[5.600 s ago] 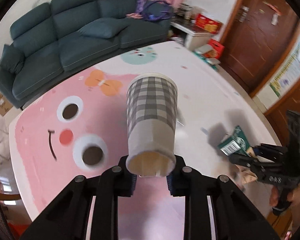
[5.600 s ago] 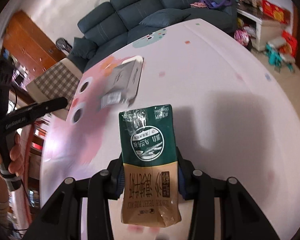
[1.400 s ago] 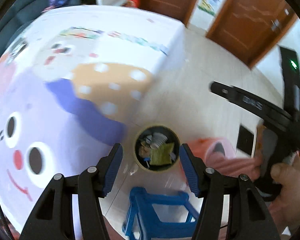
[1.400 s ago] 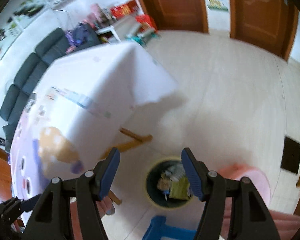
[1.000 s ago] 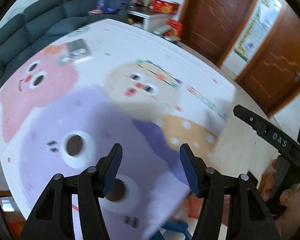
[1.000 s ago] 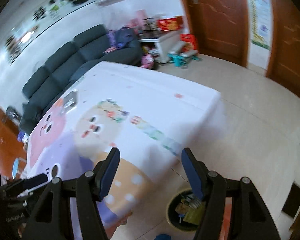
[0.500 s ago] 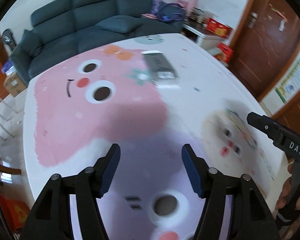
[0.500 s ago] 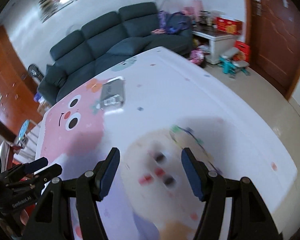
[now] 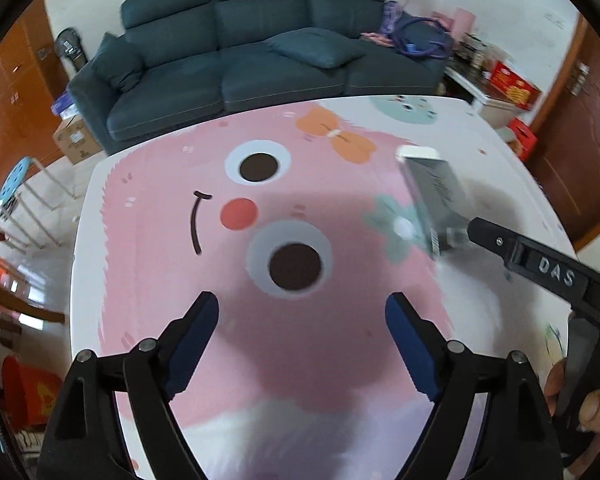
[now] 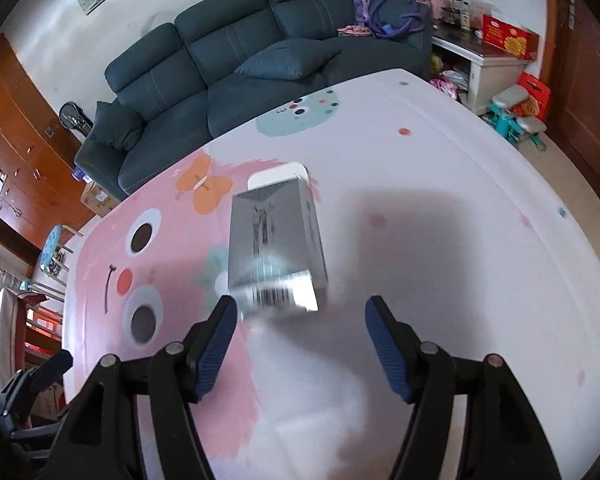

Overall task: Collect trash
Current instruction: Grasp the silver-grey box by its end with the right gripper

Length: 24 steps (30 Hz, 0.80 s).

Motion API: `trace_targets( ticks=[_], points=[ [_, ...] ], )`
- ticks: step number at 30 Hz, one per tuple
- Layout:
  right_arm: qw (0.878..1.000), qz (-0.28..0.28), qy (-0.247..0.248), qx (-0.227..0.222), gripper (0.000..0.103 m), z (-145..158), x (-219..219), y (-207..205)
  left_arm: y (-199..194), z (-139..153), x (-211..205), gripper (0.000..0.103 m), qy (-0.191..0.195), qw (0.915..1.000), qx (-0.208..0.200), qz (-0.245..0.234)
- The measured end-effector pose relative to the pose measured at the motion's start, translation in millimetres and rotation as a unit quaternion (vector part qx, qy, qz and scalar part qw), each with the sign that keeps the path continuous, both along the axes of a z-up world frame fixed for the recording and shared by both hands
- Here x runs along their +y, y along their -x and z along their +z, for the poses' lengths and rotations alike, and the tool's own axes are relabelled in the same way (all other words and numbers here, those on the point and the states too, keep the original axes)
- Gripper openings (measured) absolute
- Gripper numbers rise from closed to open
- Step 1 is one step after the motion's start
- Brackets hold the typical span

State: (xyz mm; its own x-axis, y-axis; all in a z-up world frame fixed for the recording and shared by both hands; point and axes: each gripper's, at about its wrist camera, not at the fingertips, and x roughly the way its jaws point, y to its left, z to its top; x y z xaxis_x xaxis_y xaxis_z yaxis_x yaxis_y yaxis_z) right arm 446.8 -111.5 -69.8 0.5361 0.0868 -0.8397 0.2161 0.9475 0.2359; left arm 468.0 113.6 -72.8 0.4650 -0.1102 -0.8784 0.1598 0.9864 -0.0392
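Reaching over the cartoon-printed pink-and-white table mat (image 10: 440, 208), the right gripper (image 10: 298, 346) is spreading its empty jaws just short of the flat grey cardboard box (image 10: 274, 248), the one scrap lying uncollected; the left gripper (image 9: 302, 336), likewise gaping and empty, is hovering nearby.

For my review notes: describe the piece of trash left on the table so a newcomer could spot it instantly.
Start at the dark teal sofa, then drop to the cartoon-printed tablecloth in front of it. Beside the pink face's orange bow lies a flat grey cardboard box with a barcode at its near end, the only loose object on the cloth.
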Motion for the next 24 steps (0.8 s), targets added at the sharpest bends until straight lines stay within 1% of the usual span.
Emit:
trace_targets(
  ticks=[1,2,8,13,15,16,17,19,22,24],
  points=[
    [1.000,0.007,0.004,-0.001,0.076,-1.5,2.7,-5.6,-5.2,-2.1,0.4,0.085,0.000,1.0000,0.003,0.007],
    [1.000,0.011,0.007,-0.002,0.077,-2.8,3.2,-9.4,-12.2,-5.2,2.0,0.085,0.002,0.9998,0.006,0.018],
    [0.999,0.023,0.034,0.007,0.077,-15.5,10.6,-37.9,-36.1,-15.2,7.4,0.085,0.001,0.9976,0.008,0.068],
    [0.998,0.042,0.031,0.015,0.078,-24.3,16.6,-44.9,-39.2,-19.8,7.9,0.085,0.001,0.9965,0.012,0.083],
    [0.997,0.051,0.049,0.016,0.072,-23.3,20.8,-44.7,-37.5,-20.9,6.9,0.085,0.001,0.9966,0.013,0.082],
    [0.997,0.056,0.056,0.014,0.050,-22.7,22.5,-44.2,-36.3,-21.1,6.3,0.085,0.000,0.9966,0.013,0.081],
    [0.996,0.060,0.059,0.016,0.021,-22.1,23.1,-43.5,-34.7,-20.9,5.9,0.085,0.000,0.9967,0.013,0.080],
    [0.997,0.058,0.048,0.014,0.021,-20.6,19.1,-40.3,-33.0,-19.8,6.4,0.085,0.003,0.9968,0.016,0.078],
    [0.998,0.053,0.037,-0.007,0.021,-13.0,12.1,-26.6,-25.9,-15.4,5.7,0.085,0.010,0.9973,0.018,0.071],
    [0.998,0.049,0.024,-0.024,0.021,-3.6,5.8,-10.2,-19.4,-11.2,3.5,0.085,0.007,0.9978,0.016,0.064]
  ],
)
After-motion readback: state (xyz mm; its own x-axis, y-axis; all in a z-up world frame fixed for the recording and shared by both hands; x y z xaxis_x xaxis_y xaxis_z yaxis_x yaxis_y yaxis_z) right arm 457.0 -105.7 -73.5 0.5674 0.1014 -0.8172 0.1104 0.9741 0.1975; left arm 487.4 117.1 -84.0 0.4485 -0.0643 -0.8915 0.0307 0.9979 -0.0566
